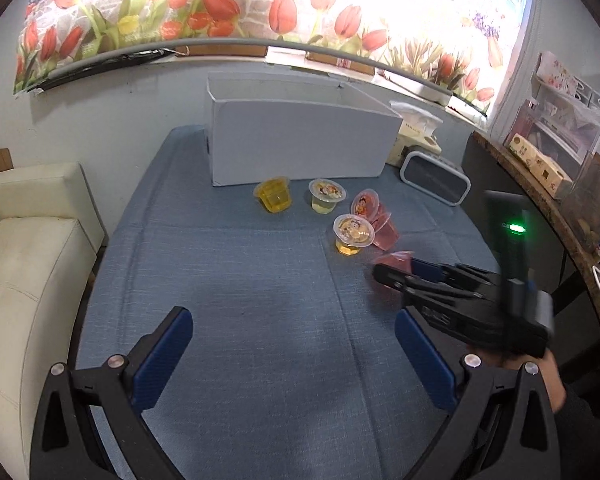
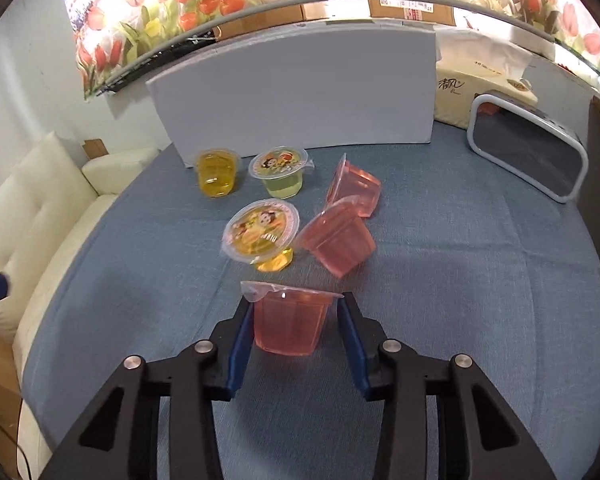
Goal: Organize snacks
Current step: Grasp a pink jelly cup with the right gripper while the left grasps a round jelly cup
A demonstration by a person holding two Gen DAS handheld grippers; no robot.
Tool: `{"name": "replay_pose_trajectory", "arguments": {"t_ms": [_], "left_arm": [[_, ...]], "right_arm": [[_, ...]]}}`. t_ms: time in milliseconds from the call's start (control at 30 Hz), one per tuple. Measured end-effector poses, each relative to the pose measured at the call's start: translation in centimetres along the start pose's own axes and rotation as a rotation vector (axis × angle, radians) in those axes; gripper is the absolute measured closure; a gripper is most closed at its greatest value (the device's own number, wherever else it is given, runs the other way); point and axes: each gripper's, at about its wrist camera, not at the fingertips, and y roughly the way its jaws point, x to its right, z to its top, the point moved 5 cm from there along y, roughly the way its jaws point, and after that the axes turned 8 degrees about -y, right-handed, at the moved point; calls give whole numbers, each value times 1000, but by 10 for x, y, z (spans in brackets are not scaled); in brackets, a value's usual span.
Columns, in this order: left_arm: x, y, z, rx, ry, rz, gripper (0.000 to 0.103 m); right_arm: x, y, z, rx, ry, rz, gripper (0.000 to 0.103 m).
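While my right gripper (image 2: 296,320) clamps one pink jelly cup (image 2: 288,322) above the blue cloth (image 2: 460,280), two more pink cups (image 2: 340,236) tipped over, two yellow (image 2: 216,174), one green (image 2: 282,176) — white box (image 2: 300,92) behind, my left gripper (image 1: 292,354) spread apart, holding nothing.

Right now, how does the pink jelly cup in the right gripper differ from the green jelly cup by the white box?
The pink jelly cup sits between the right gripper pads, near the camera; the green jelly cup stands free by the white box. Pink jelly versus pale green. Both are upright, sealed, clear plastic cups.
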Motion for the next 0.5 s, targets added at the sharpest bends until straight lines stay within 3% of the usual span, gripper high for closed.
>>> {"name": "replay_pose_trajectory", "arguments": {"t_ms": [200,367,500], "left_arm": [[21,39,9,-16,48,-6,0],[51,81,17,-27,151,-5,0],[59,114,26,-61,156,-20,0]], "right_arm": [[4,-45,-21,51,18,21,58],[13,-83,-39,89,36,5,58],[25,-105,-51,118,81,10,58]]}}
